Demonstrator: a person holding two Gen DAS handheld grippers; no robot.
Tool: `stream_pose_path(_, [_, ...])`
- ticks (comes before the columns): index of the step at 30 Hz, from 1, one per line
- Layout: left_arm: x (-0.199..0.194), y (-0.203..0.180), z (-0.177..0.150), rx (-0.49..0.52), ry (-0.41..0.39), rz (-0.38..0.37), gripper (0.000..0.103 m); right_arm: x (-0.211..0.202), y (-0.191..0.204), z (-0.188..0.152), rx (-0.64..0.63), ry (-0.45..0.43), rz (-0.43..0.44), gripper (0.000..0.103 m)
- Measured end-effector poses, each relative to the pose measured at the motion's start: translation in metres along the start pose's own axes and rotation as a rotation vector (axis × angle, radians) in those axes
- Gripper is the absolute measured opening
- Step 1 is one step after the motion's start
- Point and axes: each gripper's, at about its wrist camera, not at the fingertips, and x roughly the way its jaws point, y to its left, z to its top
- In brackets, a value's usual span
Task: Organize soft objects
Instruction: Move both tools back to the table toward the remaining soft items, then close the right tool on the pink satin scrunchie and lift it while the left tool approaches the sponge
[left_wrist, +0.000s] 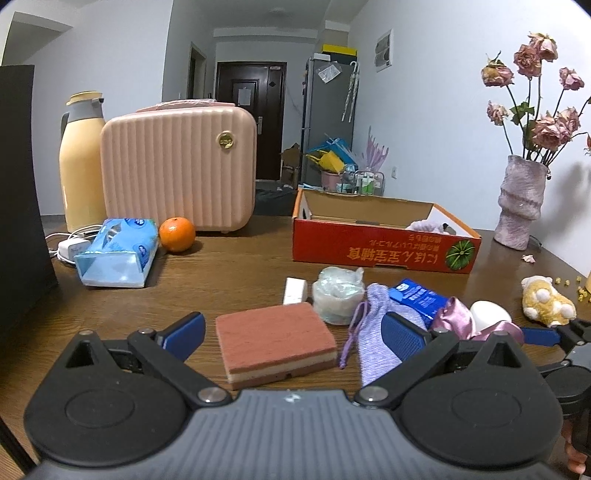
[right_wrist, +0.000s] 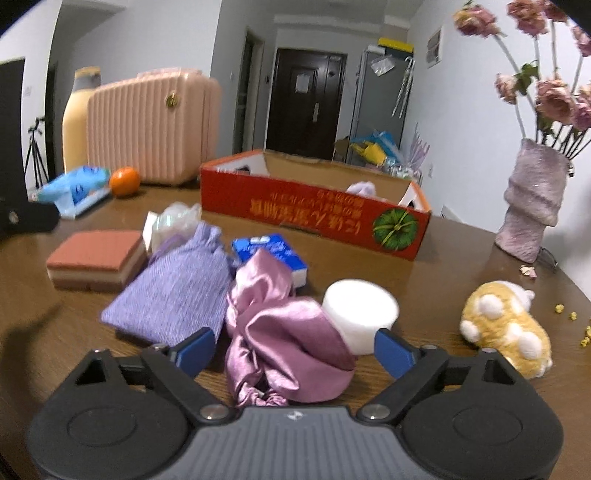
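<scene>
Nearest, both tongs stood apart and empty, each straddling its likely pick. The left gripper (left_wrist: 293, 334) bracketed the sponge (left_wrist: 275, 341); the right gripper (right_wrist: 294, 349) flanked the satin scrunchie (right_wrist: 280, 332), which lay against a white foam block (right_wrist: 360, 314). Beyond lay the lilac pouch (right_wrist: 177, 284) and, apart to the right, the plush toy (right_wrist: 508, 328). Farther back the red box (right_wrist: 314, 210) sat open-topped, seemingly the collecting place, with something pale already inside.

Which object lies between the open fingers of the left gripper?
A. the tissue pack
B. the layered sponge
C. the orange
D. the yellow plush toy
B: in the left wrist view the layered sponge lies on the table between the spread fingers of the left gripper, not yet clamped.
</scene>
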Motion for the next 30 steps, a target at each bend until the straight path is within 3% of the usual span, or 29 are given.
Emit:
stream_pose_path(6, [0.005, 0.012, 0.000, -0.006, 0.018, 0.015, 0.103, 0.018, 0.004, 0.002, 0.003, 0.052, 0.000, 0.080])
stream_pose_path(14, [0.007, 0.017, -0.001, -0.001, 0.032, 0.024, 0.103, 0.023, 0.002, 0.001, 0.018, 0.059, 0.057, 0.037])
stream_pose_path(20, [0.008, 0.016, -0.002, 0.003, 0.036, 0.023, 0.103, 0.018, 0.001, 0.001, 0.028, 0.034, 0.066, 0.031])
stream_pose_path(30, [0.020, 0.014, -0.004, 0.006, 0.069, 0.051, 0.103, -0.010, -0.017, 0.009, 0.099, -0.115, 0.020, 0.030])
